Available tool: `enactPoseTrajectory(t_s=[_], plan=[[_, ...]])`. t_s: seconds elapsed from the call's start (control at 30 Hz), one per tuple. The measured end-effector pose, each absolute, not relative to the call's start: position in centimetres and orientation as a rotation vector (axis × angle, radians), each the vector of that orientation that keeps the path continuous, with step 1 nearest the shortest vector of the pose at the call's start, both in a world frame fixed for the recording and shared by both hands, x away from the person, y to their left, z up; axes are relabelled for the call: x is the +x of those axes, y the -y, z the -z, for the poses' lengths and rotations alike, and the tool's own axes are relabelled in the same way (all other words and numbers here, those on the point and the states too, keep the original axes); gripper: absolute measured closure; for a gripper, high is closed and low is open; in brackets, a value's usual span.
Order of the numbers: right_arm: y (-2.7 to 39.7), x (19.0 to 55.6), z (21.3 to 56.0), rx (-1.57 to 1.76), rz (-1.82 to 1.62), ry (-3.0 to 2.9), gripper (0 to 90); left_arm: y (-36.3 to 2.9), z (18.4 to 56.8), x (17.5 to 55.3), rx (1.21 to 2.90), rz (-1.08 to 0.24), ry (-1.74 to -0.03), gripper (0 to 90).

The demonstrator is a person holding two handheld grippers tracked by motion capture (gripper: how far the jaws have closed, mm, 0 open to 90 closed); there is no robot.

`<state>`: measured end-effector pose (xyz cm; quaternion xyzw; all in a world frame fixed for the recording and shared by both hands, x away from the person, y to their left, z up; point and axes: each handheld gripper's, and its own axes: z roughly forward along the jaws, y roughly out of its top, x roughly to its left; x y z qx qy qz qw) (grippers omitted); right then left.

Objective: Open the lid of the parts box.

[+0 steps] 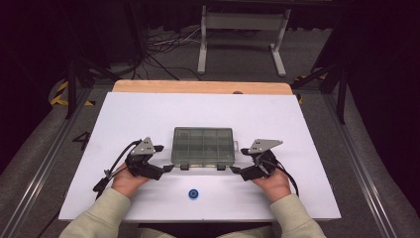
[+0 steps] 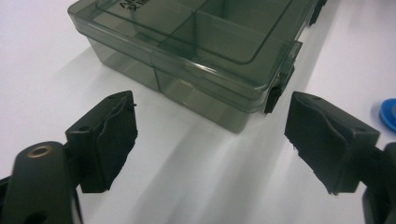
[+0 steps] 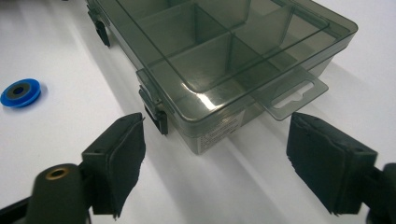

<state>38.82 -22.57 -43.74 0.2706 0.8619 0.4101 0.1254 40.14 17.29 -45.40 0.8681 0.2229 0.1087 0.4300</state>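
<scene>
A smoky see-through compartment box (image 1: pixel 203 145) lies with its lid down in the middle of the white table (image 1: pixel 129 114). Two black latches (image 1: pixel 184 167) sit on its near side. My left gripper (image 1: pixel 168 168) is open just off the box's near-left corner (image 2: pixel 233 116); nothing is between its pads (image 2: pixel 112 140). My right gripper (image 1: pixel 236 170) is open at the near-right corner, beside the box's hang tab (image 3: pixel 292 95) and a latch (image 3: pixel 156 114), apart from both. A small blue disc (image 1: pixel 192 194) lies on the table between my hands, near the front edge.
A wooden strip (image 1: pixel 198 87) borders the table's far edge. Beyond it stand a white metal frame (image 1: pixel 242 29) and loose cables (image 1: pixel 163 49) on the floor. Metal rails (image 1: pixel 44 163) run along both sides of the table.
</scene>
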Motion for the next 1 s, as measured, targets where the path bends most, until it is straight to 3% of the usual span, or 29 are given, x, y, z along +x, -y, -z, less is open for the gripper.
enactPoseTrajectory(t_s=[0.27, 0.57, 1.0], plan=[[22.69, 38.73, 43.89, 0.78, -1.198, -2.511, 29.2, -17.22, 45.49, 40.04, 2.184, -0.265, -0.544, 23.7], [22.55, 38.49, 43.96, 0.752, -1.189, -2.527, 49.6, -17.38, 45.39, 39.65, 2.19, -0.24, -0.511, 45.5], [22.36, 38.49, 44.24, 0.742, -1.174, -2.539, 59.7, -17.26, 45.5, 39.59, 2.21, -0.198, -0.484, 61.6]])
